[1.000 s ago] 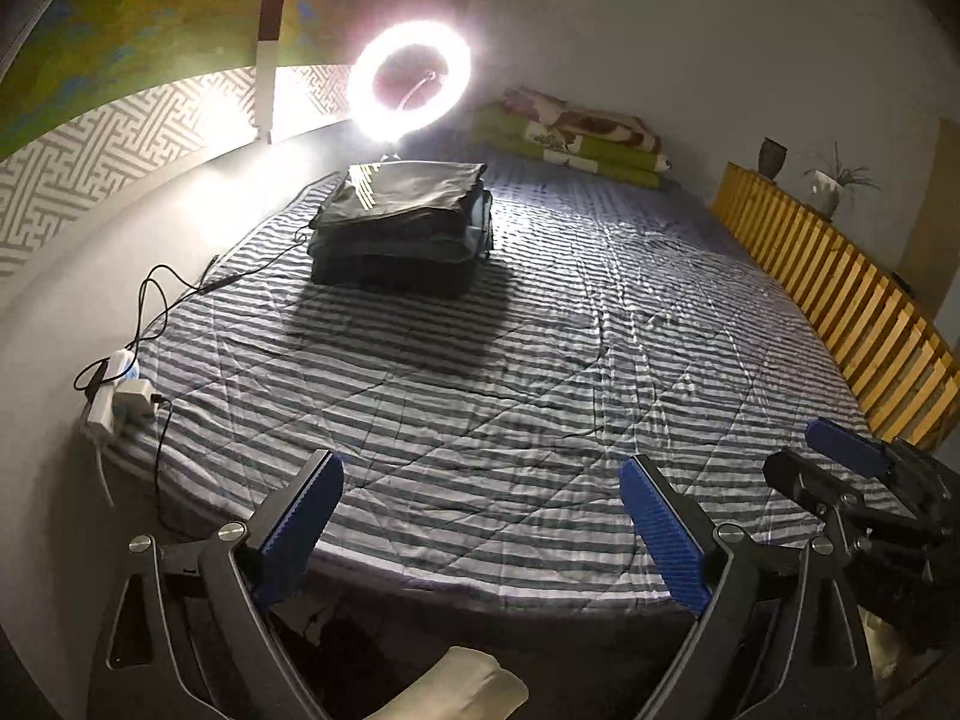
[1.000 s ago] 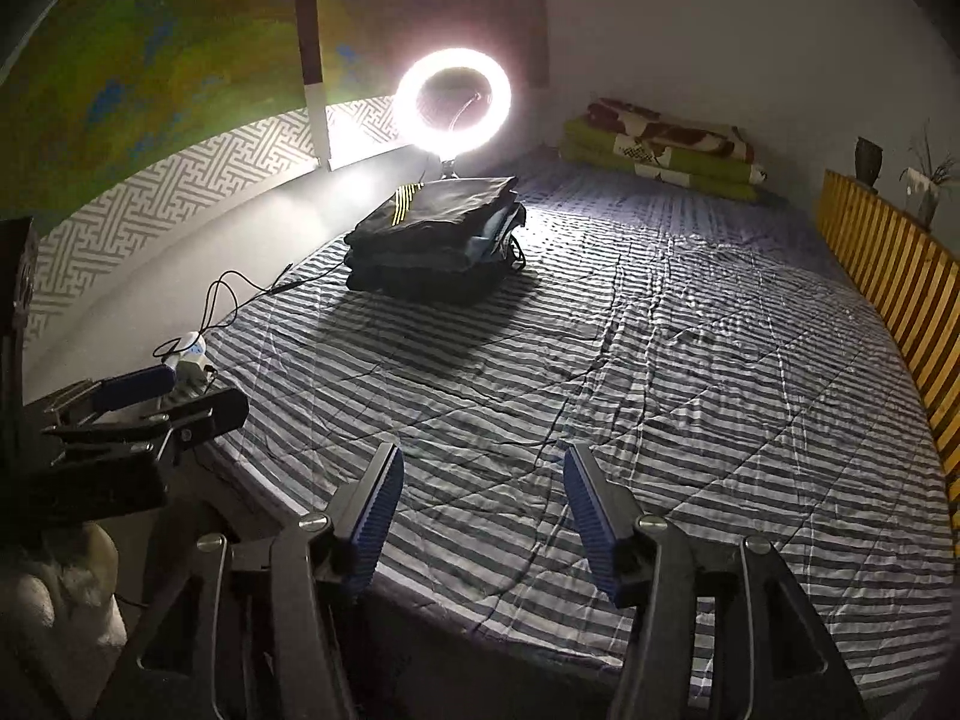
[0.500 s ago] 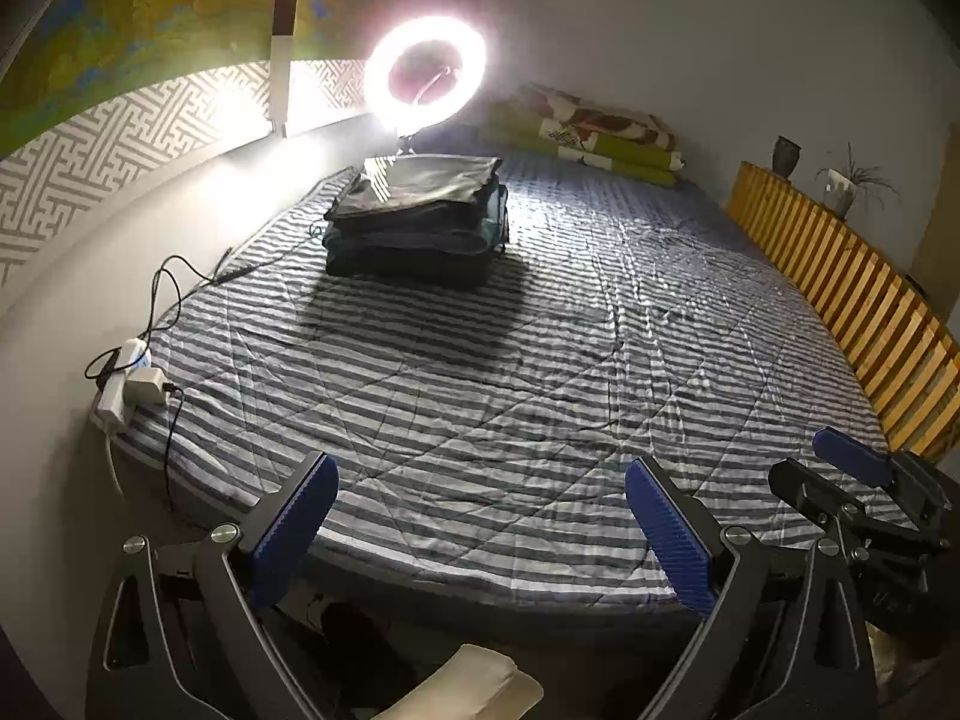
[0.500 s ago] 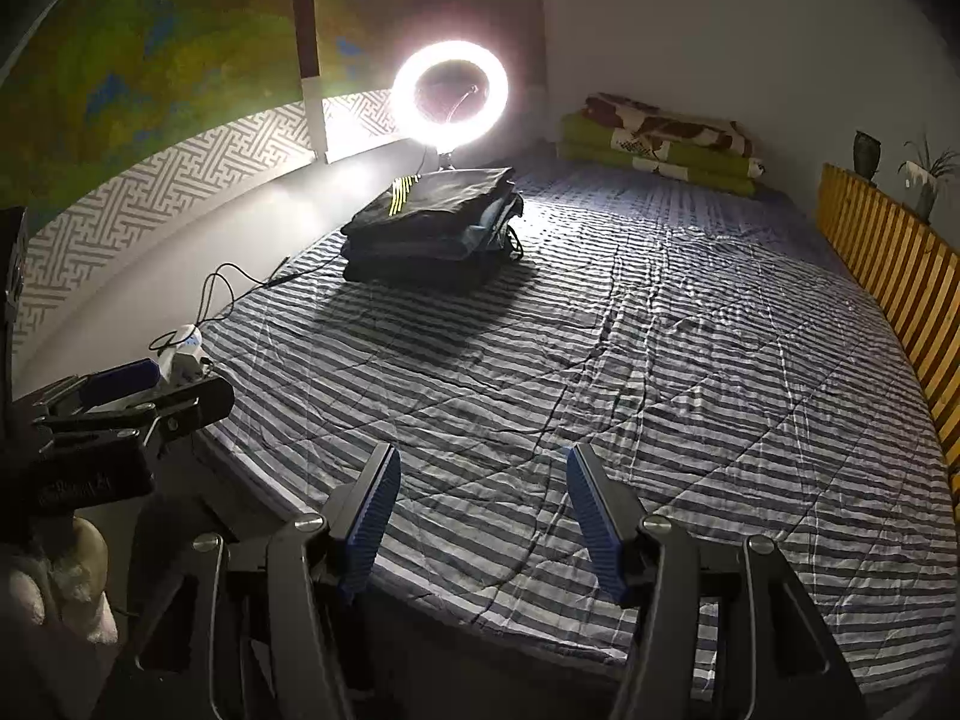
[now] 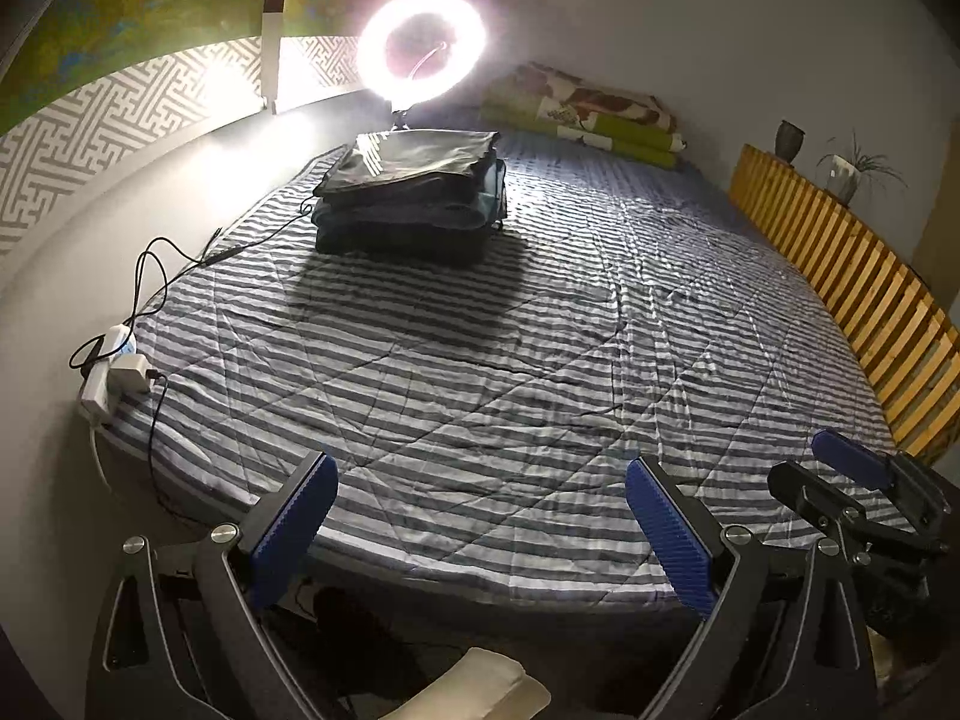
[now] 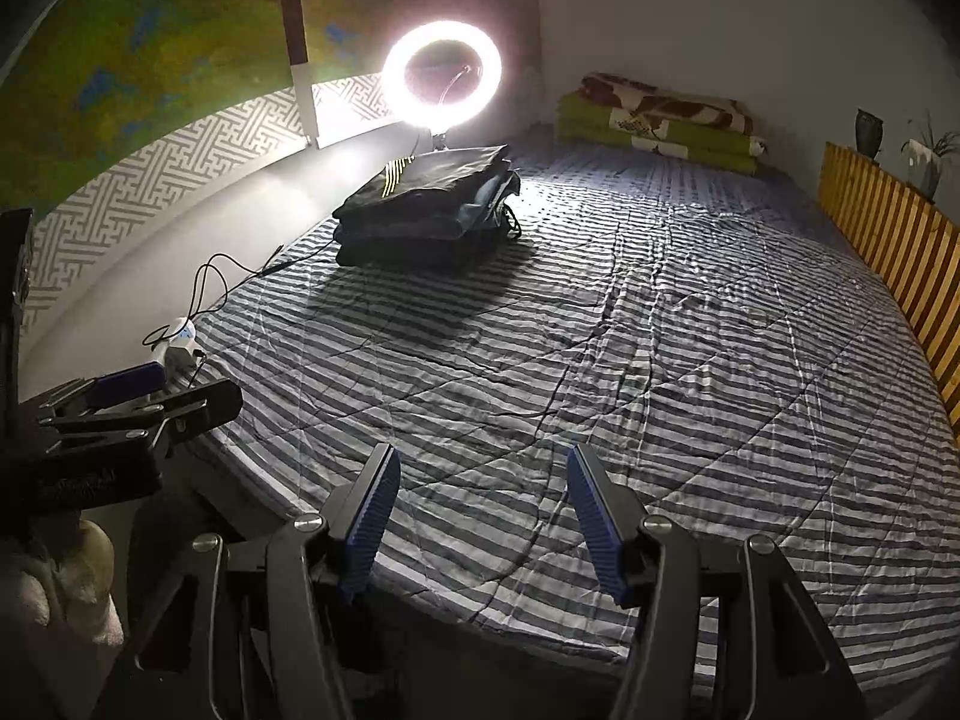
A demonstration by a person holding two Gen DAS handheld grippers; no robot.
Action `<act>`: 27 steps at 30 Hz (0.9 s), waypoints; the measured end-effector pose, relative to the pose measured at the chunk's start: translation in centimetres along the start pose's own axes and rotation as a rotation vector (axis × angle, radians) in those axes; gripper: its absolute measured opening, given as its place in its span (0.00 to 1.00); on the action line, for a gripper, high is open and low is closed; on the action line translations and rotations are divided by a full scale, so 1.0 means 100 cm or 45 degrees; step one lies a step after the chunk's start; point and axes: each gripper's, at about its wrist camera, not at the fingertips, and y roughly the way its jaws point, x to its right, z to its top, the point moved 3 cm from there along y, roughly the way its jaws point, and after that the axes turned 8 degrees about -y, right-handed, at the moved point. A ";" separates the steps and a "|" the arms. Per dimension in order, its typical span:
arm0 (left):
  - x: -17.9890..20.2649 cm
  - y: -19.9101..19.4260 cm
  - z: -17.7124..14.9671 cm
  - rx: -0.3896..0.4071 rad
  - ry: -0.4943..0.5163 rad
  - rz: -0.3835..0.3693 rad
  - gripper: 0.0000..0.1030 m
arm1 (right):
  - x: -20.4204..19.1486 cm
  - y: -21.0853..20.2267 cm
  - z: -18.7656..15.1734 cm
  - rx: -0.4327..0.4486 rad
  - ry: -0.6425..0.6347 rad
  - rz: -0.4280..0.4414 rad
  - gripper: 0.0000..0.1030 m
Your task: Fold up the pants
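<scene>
Sitting folded in a pile, the pants (image 5: 414, 192) are at the far left of the bed (image 5: 540, 360), right under the ring light (image 5: 423, 48), w/ nothing spread out to fold. Looks like a between-garments pause: both tools hang over the near bed edge, empty. Left gripper (image 5: 480, 516) has its jaws wide, nothing between; right gripper (image 6: 480, 516) sits about half open, also bare. Next move prob. means fetching another pair, and none shows in either view. Room-wise, mid-bed is free striped quilt. Watch the cables and power strip (image 5: 111, 372) at the left edge, the wooden slat rail (image 5: 840, 276) along the right.
</scene>
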 end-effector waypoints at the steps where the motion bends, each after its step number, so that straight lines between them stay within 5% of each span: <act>1: 0.001 0.001 0.000 -0.003 0.000 -0.002 0.96 | 0.001 0.000 0.000 0.000 0.002 -0.004 0.52; 27: 0.004 0.000 -0.002 0.008 0.007 -0.007 0.96 | 0.000 -0.004 -0.002 0.003 0.014 -0.017 0.53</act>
